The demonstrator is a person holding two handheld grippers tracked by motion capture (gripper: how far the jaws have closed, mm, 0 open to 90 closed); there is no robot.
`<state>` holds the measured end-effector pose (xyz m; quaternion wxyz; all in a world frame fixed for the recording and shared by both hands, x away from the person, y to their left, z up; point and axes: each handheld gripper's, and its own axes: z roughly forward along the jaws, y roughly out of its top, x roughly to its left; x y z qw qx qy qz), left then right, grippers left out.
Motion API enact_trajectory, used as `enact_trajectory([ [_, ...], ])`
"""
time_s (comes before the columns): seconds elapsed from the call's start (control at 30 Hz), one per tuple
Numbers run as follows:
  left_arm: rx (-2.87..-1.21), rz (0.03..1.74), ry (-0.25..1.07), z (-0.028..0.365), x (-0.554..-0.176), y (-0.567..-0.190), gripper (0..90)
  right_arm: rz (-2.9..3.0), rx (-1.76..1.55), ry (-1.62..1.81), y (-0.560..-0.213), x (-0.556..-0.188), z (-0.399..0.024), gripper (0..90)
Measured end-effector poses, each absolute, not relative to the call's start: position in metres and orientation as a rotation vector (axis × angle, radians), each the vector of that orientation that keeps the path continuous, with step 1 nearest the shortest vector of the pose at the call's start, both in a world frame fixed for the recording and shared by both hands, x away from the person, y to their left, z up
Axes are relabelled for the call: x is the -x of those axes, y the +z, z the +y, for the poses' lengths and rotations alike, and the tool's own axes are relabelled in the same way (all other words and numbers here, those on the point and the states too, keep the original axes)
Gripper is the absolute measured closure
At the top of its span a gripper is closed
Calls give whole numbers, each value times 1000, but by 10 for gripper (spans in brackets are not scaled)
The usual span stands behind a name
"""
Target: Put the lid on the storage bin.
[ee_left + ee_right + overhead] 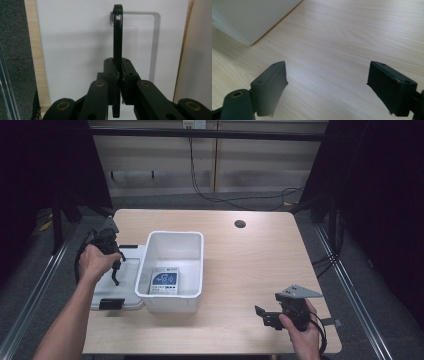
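From the high view, a white bin [172, 270] on the wooden table [250, 270] holds a blue-printed packet [165, 281], its lid [122, 285] lying flat alongside. In the left gripper view, the left gripper [119, 75] is clamped on the lid's black handle [118, 32]. In the right gripper view, the right gripper [327, 85] gapes wide, empty.

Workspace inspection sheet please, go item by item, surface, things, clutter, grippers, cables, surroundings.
Surface: light wooden table with a round hole near the far edge.
Things: white bin holding a blue-and-white packet; white lid flat beside it, with a black handle.
Clutter: nothing seen.
Grippers: left gripper shut on the handle; right gripper open over bare table.
Cables: black cables on the floor beyond the table.
Surroundings: dark curtains, panelled back wall.
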<state>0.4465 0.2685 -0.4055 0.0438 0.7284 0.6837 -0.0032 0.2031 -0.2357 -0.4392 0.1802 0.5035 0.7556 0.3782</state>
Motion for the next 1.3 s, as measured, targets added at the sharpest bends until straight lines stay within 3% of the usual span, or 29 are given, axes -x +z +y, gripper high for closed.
enact_trajectory([
  [1.3,-2220,2037,14,288,-432,-357,849,2132,-1427,1069,-439,-203,-236,152],
])
